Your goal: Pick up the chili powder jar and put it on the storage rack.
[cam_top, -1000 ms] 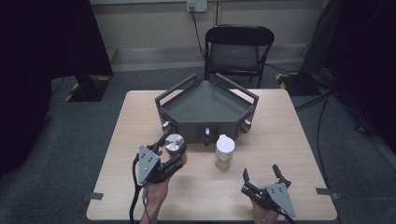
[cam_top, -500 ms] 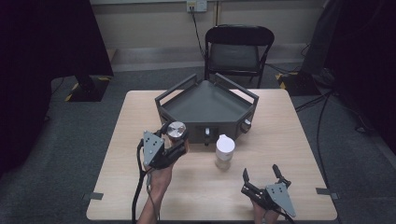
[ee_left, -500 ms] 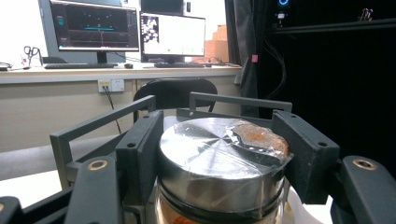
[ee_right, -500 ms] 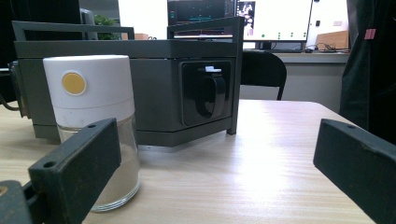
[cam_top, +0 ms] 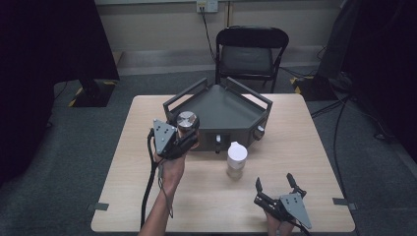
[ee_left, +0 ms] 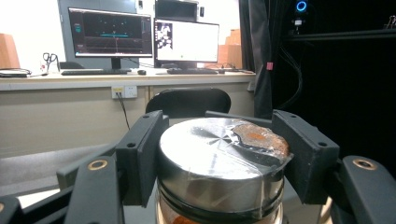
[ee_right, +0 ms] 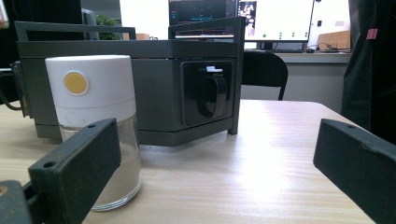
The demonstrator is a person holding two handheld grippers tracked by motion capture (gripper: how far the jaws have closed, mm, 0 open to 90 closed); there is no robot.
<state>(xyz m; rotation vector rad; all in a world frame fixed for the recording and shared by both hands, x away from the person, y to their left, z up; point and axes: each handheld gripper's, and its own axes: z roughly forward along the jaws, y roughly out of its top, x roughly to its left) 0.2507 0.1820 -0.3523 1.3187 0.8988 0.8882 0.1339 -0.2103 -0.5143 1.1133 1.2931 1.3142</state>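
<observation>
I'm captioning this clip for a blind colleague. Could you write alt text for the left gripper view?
The left gripper is shut on a jar with a shiny metal lid, one black jaw on each side of it. Behind are a dark chair and a desk with two lit monitors.

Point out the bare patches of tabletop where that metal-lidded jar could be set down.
Free: the left strip of the table beside the left gripper holding the metal-lidded jar, and the right strip beyond the grey tray. Crowded: the front middle, between the white-capped jar and the open right gripper.
</observation>
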